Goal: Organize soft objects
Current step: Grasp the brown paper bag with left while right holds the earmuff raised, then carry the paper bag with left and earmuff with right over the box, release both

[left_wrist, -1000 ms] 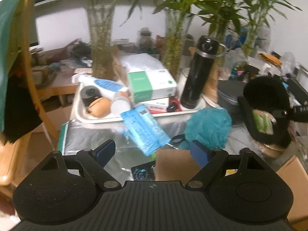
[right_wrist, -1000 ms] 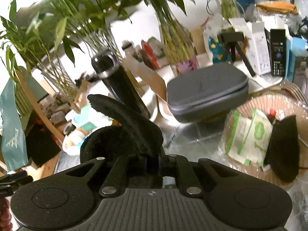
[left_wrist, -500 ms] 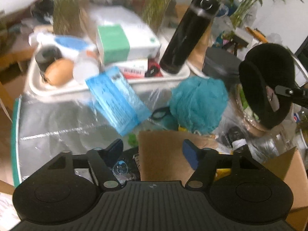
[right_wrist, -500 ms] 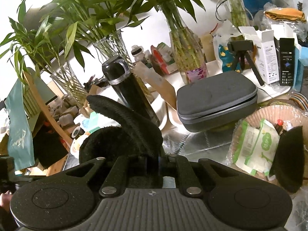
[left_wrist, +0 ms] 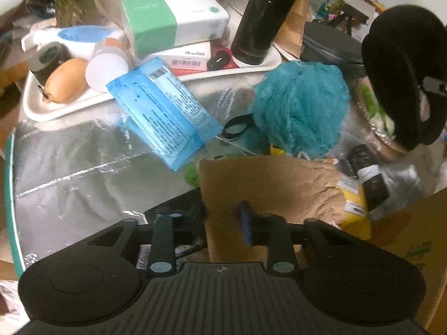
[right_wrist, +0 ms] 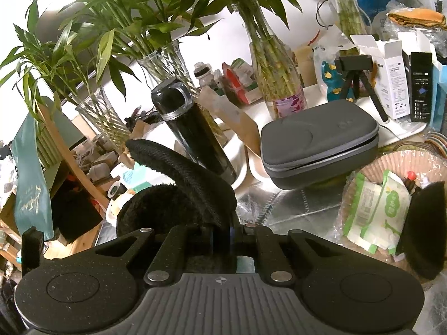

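A flat tan cloth (left_wrist: 268, 184) lies at the near edge of the foil-covered table. My left gripper (left_wrist: 223, 223) is down at the cloth's left edge and its jaws are closing. The blue right pad (left_wrist: 245, 224) sits on top of the cloth, and the left finger is hidden behind the cloth's edge. My right gripper (right_wrist: 222, 237) is shut on black fuzzy earmuffs (right_wrist: 190, 173) and holds them above the table. The left wrist view shows the earmuffs (left_wrist: 402, 69) at the far right. A teal bath pouf (left_wrist: 301, 106) and a blue wipes pack (left_wrist: 164, 111) lie beyond the cloth.
A white tray (left_wrist: 36, 106) at the back holds a tissue box (left_wrist: 173, 16), a black flask (left_wrist: 262, 16) and small jars. A grey zip case (right_wrist: 318, 142) and a round basket (right_wrist: 391, 162) with wipe packets are on the right. Glass vases with bamboo line the back.
My left gripper dropped and tipped down toward the tan cloth, and its jaws narrowed from wide apart to close about the cloth's edge. The right gripper stayed still with the earmuffs.
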The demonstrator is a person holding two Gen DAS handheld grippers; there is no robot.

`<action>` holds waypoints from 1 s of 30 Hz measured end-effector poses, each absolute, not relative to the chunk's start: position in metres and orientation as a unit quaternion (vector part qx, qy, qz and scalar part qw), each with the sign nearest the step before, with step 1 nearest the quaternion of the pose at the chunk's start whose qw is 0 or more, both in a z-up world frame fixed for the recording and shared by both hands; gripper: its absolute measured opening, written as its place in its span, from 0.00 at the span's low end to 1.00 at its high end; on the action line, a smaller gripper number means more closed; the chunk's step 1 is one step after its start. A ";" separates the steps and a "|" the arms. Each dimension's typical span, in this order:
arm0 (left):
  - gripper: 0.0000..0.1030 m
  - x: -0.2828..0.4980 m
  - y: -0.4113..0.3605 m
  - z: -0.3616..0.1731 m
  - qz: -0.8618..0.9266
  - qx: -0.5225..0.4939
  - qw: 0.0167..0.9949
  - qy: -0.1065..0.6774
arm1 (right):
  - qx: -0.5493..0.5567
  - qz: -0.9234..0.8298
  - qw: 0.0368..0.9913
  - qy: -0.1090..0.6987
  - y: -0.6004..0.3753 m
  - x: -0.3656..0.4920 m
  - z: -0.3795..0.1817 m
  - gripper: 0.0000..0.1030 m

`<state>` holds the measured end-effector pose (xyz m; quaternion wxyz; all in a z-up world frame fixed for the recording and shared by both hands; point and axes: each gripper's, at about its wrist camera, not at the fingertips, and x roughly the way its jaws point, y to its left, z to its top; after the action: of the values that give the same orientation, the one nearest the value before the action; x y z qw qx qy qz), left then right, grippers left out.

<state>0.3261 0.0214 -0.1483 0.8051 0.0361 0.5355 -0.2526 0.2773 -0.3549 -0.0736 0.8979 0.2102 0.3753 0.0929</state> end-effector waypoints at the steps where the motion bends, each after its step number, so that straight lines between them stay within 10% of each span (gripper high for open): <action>1: 0.16 0.324 0.020 -0.148 -0.253 0.045 0.808 0.531 | 0.209 0.092 0.898 0.375 -0.355 0.277 -0.073 0.12; 4: 0.04 0.321 0.016 -0.146 -0.251 0.063 0.812 0.523 | 0.207 0.091 0.899 0.376 -0.354 0.277 -0.073 0.12; 30: 0.03 0.265 0.018 -0.021 -0.267 0.022 0.911 0.312 | 0.211 0.111 0.908 0.344 -0.360 0.254 -0.047 0.12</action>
<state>0.2651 0.0177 -0.0205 0.9113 0.0216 0.3123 -0.2674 0.2536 -0.3603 -0.0471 0.9084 0.2109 0.3435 0.1108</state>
